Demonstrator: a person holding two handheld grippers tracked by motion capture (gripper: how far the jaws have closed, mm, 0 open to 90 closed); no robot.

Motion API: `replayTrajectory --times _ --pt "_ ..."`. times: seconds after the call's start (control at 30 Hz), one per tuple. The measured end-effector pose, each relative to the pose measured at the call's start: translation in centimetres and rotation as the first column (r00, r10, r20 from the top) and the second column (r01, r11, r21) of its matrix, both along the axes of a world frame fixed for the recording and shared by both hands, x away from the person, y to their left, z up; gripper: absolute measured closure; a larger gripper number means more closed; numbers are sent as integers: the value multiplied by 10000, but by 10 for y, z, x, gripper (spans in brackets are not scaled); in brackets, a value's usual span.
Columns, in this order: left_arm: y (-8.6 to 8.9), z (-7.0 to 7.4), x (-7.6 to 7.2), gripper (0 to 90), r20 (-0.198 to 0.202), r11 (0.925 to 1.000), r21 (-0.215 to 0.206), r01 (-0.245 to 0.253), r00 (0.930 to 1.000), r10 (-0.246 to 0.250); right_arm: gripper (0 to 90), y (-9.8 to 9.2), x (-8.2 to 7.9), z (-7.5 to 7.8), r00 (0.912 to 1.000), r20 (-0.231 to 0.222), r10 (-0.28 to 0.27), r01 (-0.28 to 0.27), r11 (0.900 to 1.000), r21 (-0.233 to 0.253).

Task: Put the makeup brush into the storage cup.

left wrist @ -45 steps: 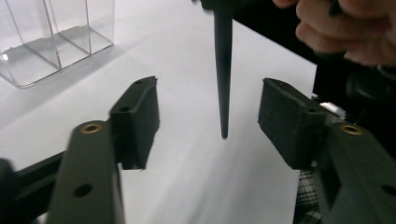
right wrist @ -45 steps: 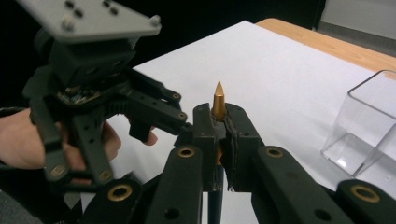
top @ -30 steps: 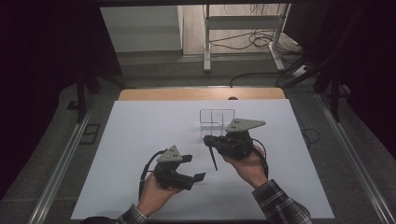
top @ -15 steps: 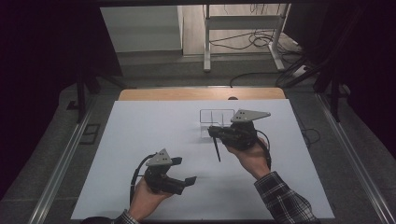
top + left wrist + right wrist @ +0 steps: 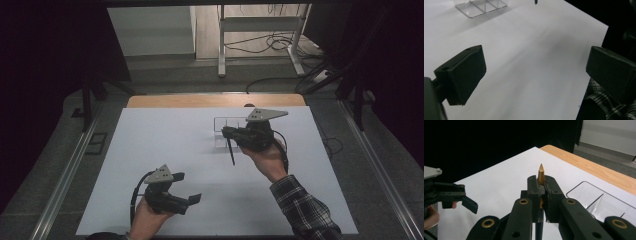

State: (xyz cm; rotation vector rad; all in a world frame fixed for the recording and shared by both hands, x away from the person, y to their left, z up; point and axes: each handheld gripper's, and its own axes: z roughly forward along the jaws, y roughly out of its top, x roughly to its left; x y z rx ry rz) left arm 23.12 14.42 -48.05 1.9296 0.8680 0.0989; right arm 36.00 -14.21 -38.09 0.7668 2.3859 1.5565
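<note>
The right gripper point(image 5: 541, 192) is clamping a pen point(image 5: 540, 173) upright between closed jaws, just beside the clear tray point(image 5: 223, 125). The left gripper point(image 5: 192, 199) is hanging wide open and empty, near the table's point(image 5: 165, 145) front edge. Lowering the pen should go best level, centred over one compartment.

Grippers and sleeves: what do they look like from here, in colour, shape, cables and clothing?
Both grippers are black. The left gripper and right gripper each carry a grey three-cornered plate on top and trail a black cable. The left one's jaws end in blocky black pads; the right gripper view shows brass-coloured rivets on its linkage. The right forearm wears a dark plaid sleeve.
</note>
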Motion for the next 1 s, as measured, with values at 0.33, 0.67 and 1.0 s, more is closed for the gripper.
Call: replayTrajectory --times 0.33,0.67,1.0 --pt "10 -4 -4 22 165 9974 627 -366 9992 356 835 6 15 7 9999 48 -126 126 9999 77" --pt "18 -10 -6 11 110 9920 1049 -706 9975 698 835 15 32 13 9990 194 -400 396 9990 189" --pt "24 -10 -7 7 455 9890 1098 -995 9944 950 835 22 49 15 9970 287 -719 717 9974 96"
